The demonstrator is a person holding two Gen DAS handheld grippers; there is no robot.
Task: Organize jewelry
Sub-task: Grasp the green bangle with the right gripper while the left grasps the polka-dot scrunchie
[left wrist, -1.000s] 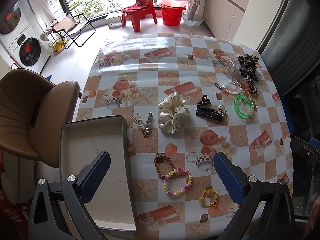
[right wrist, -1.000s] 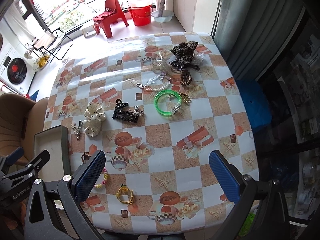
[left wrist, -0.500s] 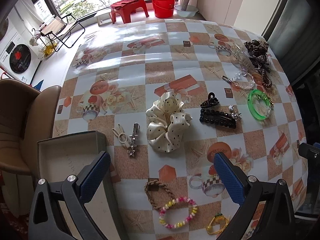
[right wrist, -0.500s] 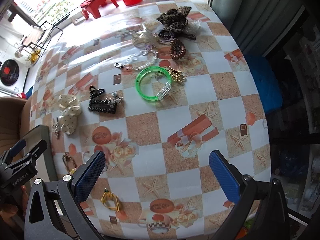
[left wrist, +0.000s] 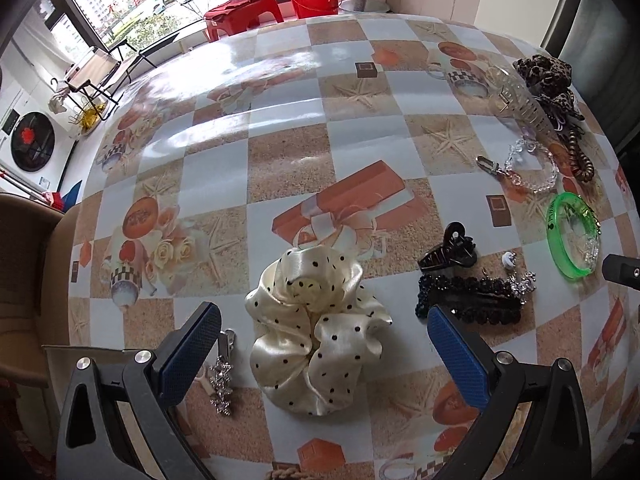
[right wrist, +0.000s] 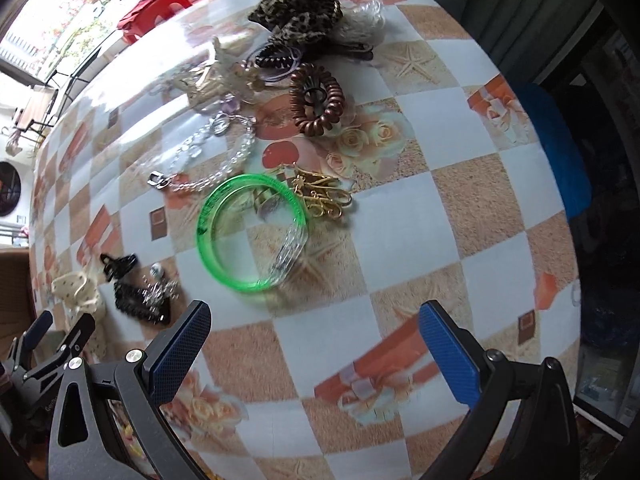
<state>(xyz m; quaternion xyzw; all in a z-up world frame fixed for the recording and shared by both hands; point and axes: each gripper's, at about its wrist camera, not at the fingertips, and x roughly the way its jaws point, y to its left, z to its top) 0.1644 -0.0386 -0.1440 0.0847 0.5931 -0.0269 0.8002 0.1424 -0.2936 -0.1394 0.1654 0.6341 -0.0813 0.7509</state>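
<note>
- The left gripper (left wrist: pixel 324 344) hangs low over a bench (left wrist: pixel 288 136) covered in a glossy checked oilcloth printed with starfish and gift boxes; its blue-padded fingers (left wrist: pixel 188 354) stand wide apart and hold nothing.
- A cream satin scrunchie with black polka dots (left wrist: pixel 316 332) lies on the bench directly between those fingers, untouched.
- Just left of the scrunchie, beside the left finger, lies a small silver rhinestone hair clip (left wrist: pixel 222 376); behind that finger shows the rim of a grey tray (left wrist: pixel 80 350).
- Right of the scrunchie sit a glossy black claw clip (left wrist: pixel 450 250) and, nearer the camera, a long black beaded barrette (left wrist: pixel 472 300), close together.
- Farther right of the scrunchie rests a translucent green plastic bangle (left wrist: pixel 572 236), with a clear crystal-bead bracelet (left wrist: pixel 528 168) beyond it.
- The right gripper (right wrist: pixel 316 350) hovers above the bench with its blue fingers (right wrist: pixel 180 350) spread wide and empty, the green bangle lying ahead of them.
- In the right wrist view, gold-coloured hooked clips (right wrist: pixel 320 192) touch the bangle's far edge; a brown spiral hair tie (right wrist: pixel 316 98) and a leopard-print scrunchie (right wrist: pixel 300 12) lie beyond.
</note>
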